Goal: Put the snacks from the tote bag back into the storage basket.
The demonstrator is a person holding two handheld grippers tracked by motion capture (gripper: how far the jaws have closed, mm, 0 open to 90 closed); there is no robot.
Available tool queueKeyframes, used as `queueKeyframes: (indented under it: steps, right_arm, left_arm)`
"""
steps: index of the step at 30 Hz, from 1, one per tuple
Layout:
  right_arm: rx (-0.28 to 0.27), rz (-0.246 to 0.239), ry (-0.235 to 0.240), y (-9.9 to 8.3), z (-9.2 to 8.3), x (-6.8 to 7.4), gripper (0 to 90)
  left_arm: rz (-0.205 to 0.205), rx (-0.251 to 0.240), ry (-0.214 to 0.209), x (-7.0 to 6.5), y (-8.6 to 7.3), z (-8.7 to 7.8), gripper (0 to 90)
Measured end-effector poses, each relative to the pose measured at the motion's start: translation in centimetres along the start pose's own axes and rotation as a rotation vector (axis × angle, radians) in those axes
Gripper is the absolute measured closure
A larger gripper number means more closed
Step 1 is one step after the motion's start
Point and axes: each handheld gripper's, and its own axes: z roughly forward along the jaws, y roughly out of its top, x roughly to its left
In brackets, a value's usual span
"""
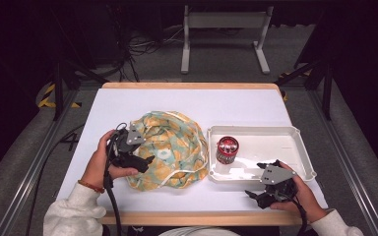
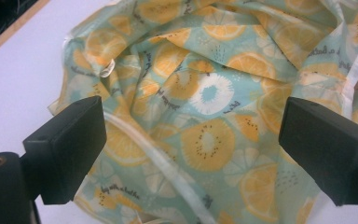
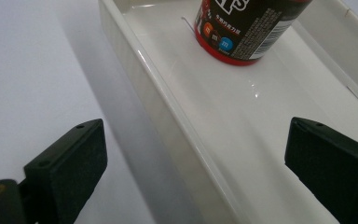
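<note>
Left gripper (image 1: 145, 160) gapes wide over the citrus-print fabric bag (image 1: 172, 147), gripping nothing — right gripper (image 1: 256, 179) likewise spread, empty, straddling the white tray (image 1: 302, 147) wall near the candy can (image 1: 227, 149).

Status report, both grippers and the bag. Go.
Left gripper open over fruit-print bag. Right gripper open at tray edge. Candy tub upright in tray.

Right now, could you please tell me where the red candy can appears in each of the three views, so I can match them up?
High view: the red candy can stands upright at the left end of the white tray, right of the fruit-print cloth bag.
Left gripper view: not in it; the bag lies between the open jaws.
Right gripper view: top centre, the can's lower part, cut by the frame.
Shared landmark: the tray on the white table.
</note>
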Motion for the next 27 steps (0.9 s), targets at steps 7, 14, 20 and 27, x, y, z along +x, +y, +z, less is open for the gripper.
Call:
queueKeyframes:
  steps: [7,14,20,27]
  right_arm:
    - [-0.003,0.0,-0.001,0.1,0.0,0.1,6.3]
    - [-0.01,-0.013,-0.003,0.4,-0.2,0.3,6.3]
    - [-0.004,-0.009,-0.002,0.4,-0.1,0.3,6.3]
    - [-0.005,-0.012,-0.003,0.4,0.0,0.3,6.3]
  left_arm:
    - [0.014,-0.006,0.025,0.6,-2.3,-0.5,7.0]
    - [0.003,-0.016,0.023,1.6,-5.2,-1.0,7.2]
    - [-0.031,-0.035,0.039,2.2,-7.2,-1.2,7.6]
    - [-0.071,-0.043,0.05,2.8,-9.5,-0.8,8.8]
